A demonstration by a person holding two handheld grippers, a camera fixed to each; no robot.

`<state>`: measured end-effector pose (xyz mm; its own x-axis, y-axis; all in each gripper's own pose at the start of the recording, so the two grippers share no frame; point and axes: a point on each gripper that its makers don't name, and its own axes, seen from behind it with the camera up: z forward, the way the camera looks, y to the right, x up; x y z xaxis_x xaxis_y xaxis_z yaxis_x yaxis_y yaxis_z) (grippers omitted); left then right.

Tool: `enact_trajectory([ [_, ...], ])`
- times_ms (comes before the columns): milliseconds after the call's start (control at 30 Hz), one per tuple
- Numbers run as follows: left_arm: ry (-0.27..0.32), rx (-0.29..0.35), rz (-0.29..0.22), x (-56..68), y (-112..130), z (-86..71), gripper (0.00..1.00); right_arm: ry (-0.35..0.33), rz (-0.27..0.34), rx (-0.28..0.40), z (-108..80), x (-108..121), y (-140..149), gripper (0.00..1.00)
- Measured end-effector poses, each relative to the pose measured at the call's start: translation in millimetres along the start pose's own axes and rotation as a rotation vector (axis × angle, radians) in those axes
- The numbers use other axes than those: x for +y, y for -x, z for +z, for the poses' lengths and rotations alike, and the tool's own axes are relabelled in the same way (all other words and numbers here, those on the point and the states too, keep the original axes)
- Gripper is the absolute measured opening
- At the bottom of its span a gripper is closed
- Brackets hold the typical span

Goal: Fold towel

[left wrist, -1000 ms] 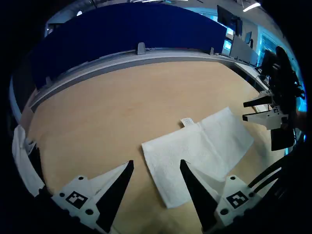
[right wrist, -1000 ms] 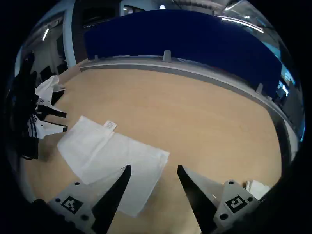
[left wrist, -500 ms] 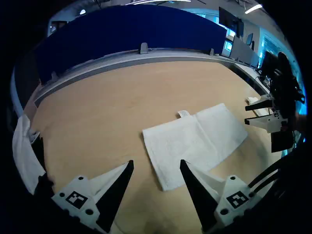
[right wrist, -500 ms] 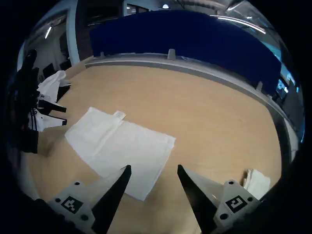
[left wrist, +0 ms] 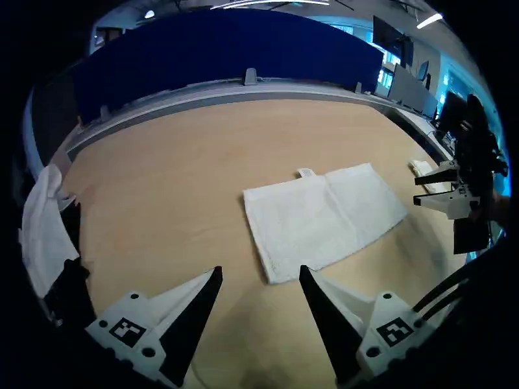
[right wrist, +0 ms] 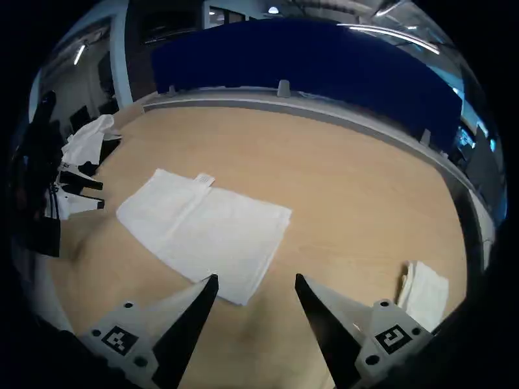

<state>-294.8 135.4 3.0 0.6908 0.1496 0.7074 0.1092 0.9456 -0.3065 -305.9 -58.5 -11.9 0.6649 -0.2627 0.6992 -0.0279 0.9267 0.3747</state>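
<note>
A white towel [left wrist: 324, 215] lies flat on the wooden table [left wrist: 181, 175], folded over with a small tag at its far edge. My left gripper [left wrist: 258, 280] hovers open just short of the towel's near corner, nothing between its fingers. In the right gripper view the same towel [right wrist: 206, 228] spreads ahead and to the left, and my right gripper [right wrist: 254, 286] stands open just short of its near edge. The right gripper [left wrist: 433, 187] also shows at the far right of the left gripper view, and the left gripper [right wrist: 76, 192] at the far left of the right gripper view.
A crumpled white cloth [left wrist: 40, 235] sits at the table's left end, also seen as the cloth [right wrist: 89, 137]. A small folded white towel [right wrist: 423, 290] lies near the right edge. A blue partition [left wrist: 220, 52] runs along the table's far side.
Both grippers have pulled back and risen from the towel, which now lies wholly ahead of the fingertips. The folded towel at the right has come into view.
</note>
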Motion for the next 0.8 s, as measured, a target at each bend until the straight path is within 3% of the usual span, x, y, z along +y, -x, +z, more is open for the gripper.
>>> enact_trajectory([
  [800, -0.141, 0.022, -0.150, -28.1, 56, -68.3, 0.88, -0.129, -0.230, -0.098, 9.4, -21, 27, 0.91],
])
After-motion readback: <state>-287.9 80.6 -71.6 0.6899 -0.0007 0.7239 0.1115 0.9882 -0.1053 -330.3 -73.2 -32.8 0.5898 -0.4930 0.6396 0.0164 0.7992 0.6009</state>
